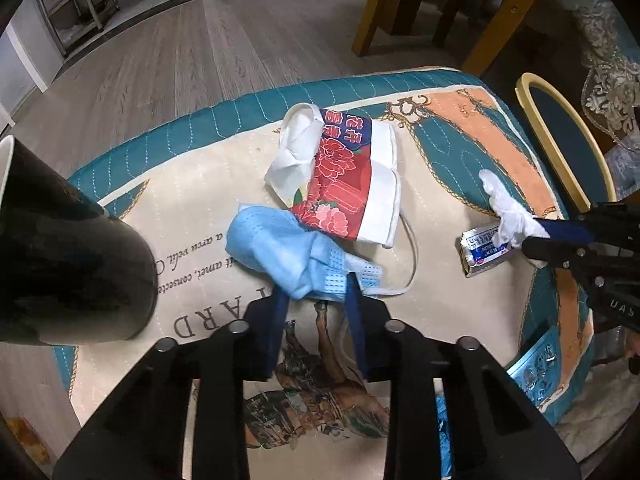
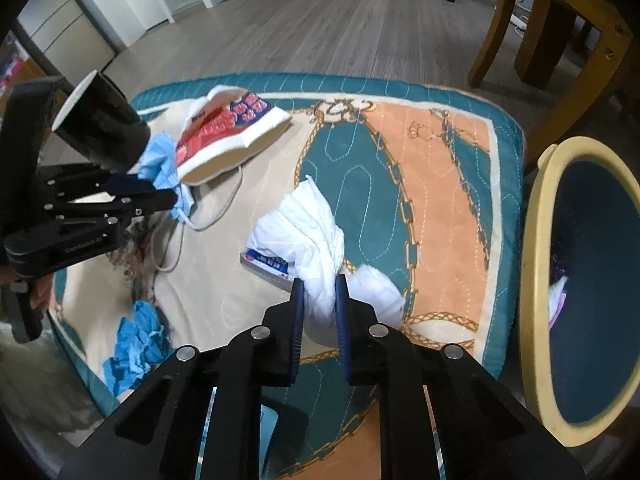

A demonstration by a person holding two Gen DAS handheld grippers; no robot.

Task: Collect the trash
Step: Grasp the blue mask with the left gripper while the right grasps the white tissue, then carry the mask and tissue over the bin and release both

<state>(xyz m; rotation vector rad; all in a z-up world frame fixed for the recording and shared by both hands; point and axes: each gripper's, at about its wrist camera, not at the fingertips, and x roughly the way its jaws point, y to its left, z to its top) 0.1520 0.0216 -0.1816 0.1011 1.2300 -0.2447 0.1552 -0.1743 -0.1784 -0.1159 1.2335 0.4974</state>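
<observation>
My left gripper is shut on a crumpled blue face mask that lies on the quilted teal, cream and orange cover. In the right wrist view the left gripper pinches the mask from the left. My right gripper is shut on a crumpled white tissue. The left wrist view shows the right gripper with the tissue sticking out. A small printed carton lies partly under the tissue. A red and white paper bag lies beyond the mask.
A black paper cup sits tilted close beside the left gripper. A round bin with a yellow rim stands off the cover's right edge. Crumpled blue material lies near the front left corner. Wooden chair legs stand on the floor beyond.
</observation>
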